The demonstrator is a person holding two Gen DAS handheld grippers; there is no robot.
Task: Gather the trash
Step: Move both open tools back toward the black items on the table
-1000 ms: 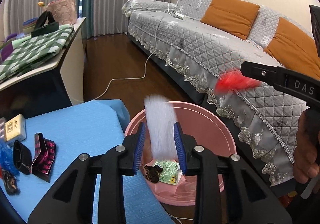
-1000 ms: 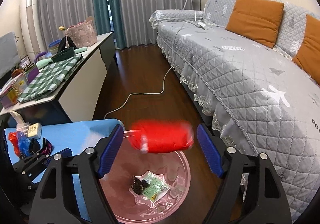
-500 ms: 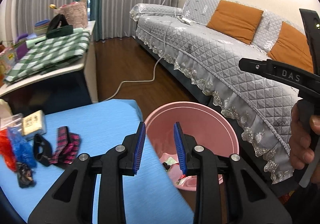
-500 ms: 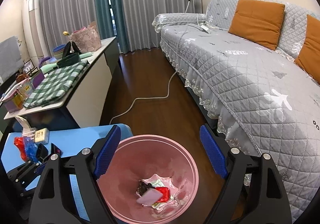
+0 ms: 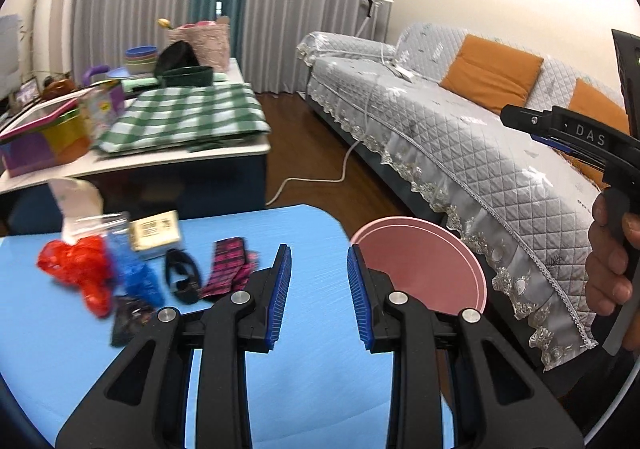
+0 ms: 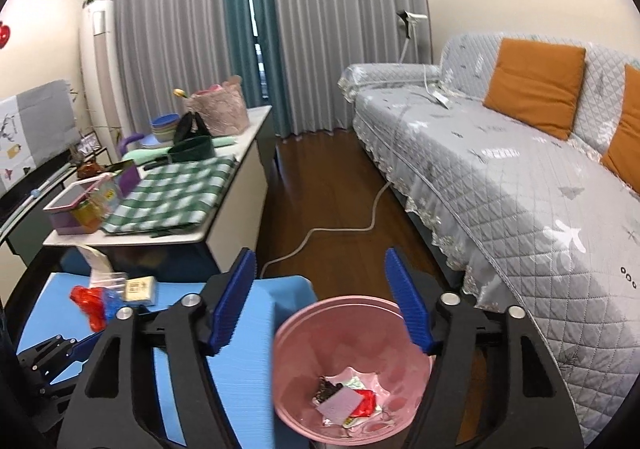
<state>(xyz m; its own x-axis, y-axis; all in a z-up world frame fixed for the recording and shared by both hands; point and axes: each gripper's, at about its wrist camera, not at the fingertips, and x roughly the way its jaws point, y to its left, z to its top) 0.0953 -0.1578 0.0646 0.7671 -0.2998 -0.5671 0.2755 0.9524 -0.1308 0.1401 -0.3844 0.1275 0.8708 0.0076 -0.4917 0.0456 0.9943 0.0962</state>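
A pink bin [image 6: 352, 369] stands on the floor beside the blue table [image 5: 320, 377]; it also shows in the left wrist view [image 5: 420, 265]. In it lie wrappers, a pale card and a red piece [image 6: 348, 401]. My right gripper [image 6: 320, 305] is open and empty above the bin. My left gripper [image 5: 318, 297] is open and empty over the table's right part. To its left on the table lie a red wrapper [image 5: 80, 269], a blue wrapper [image 5: 134, 273], a black item [image 5: 182, 277], a pink-black plaid piece [image 5: 228, 265] and a small cream box [image 5: 156, 235].
A grey quilted sofa [image 6: 520, 185] with orange cushions fills the right. A white desk [image 6: 168, 225] with a green checked cloth and containers stands behind the table. A white cable [image 6: 340, 229] runs across the wooden floor between them.
Both grippers let go of their trash: the pale card and red piece now lie in the bin. My left gripper has swung left over the table. My right gripper has lifted a little.
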